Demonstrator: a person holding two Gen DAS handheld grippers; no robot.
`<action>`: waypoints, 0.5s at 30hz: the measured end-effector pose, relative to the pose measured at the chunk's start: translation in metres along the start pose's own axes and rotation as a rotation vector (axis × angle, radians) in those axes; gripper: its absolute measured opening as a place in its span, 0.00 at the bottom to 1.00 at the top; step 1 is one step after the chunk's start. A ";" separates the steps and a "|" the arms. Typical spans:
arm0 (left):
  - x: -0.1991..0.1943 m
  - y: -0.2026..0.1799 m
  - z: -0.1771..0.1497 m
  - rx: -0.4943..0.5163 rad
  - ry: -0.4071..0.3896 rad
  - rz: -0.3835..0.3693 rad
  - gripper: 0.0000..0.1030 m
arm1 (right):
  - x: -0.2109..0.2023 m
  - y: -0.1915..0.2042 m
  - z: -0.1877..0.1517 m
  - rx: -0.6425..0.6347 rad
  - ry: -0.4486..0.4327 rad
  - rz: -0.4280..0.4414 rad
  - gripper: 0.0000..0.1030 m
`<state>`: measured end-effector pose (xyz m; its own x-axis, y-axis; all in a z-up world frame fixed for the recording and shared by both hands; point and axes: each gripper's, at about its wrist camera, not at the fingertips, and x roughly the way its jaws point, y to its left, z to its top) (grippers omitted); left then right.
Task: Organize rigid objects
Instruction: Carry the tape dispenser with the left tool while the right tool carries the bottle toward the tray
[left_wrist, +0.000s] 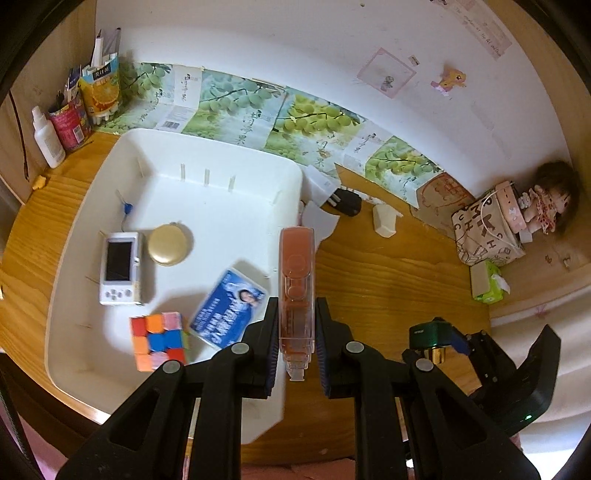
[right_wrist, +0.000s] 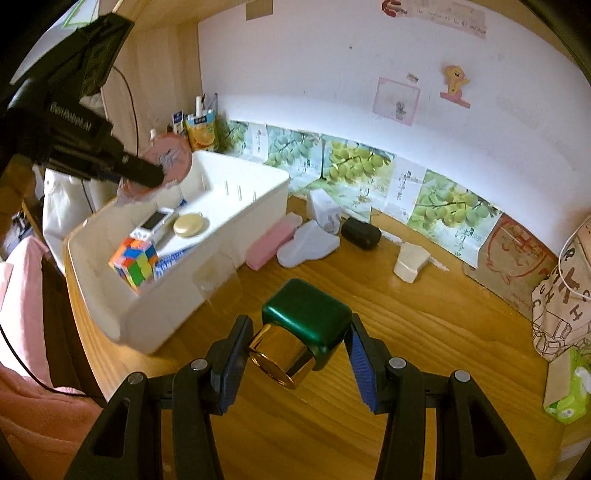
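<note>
My left gripper (left_wrist: 296, 325) is shut on a translucent orange dispenser (left_wrist: 296, 273) and holds it over the right rim of the white bin (left_wrist: 229, 218). Inside the bin lie a white handheld player (left_wrist: 119, 267), a gold round compact (left_wrist: 170, 244), a blue card (left_wrist: 227, 308) and a colour cube (left_wrist: 159, 339). My right gripper (right_wrist: 299, 328) is shut on a green bottle with a gold cap (right_wrist: 306, 325), above the wooden desk to the right of the bin (right_wrist: 258, 170). The same bottle (left_wrist: 430, 334) shows at the lower right of the left wrist view.
Behind the bin lie a pink block (right_wrist: 267, 242), white plastic pieces (right_wrist: 308, 243), a black adapter (right_wrist: 360, 232) and a white fitting (right_wrist: 408, 262). Cartons and a spray bottle (left_wrist: 48, 136) fill the back left corner. A printed bag (left_wrist: 484, 236), a doll (left_wrist: 550, 206) and a green tissue pack (right_wrist: 565, 398) stand at the right.
</note>
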<state>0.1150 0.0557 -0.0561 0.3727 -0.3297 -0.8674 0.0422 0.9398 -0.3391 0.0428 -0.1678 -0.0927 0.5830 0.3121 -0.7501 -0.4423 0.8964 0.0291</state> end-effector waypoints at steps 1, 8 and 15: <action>-0.002 0.005 0.002 0.011 0.001 0.001 0.18 | 0.000 0.004 0.003 0.009 -0.005 -0.002 0.50; -0.008 0.035 0.008 0.041 0.020 -0.004 0.18 | 0.003 0.029 0.026 0.063 -0.043 -0.019 0.50; -0.010 0.070 0.013 0.072 0.044 0.005 0.18 | 0.008 0.062 0.046 0.063 -0.065 -0.061 0.50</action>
<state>0.1267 0.1258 -0.0664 0.3320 -0.3273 -0.8847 0.1077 0.9449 -0.3091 0.0512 -0.0954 -0.0668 0.6516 0.2745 -0.7071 -0.3625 0.9316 0.0275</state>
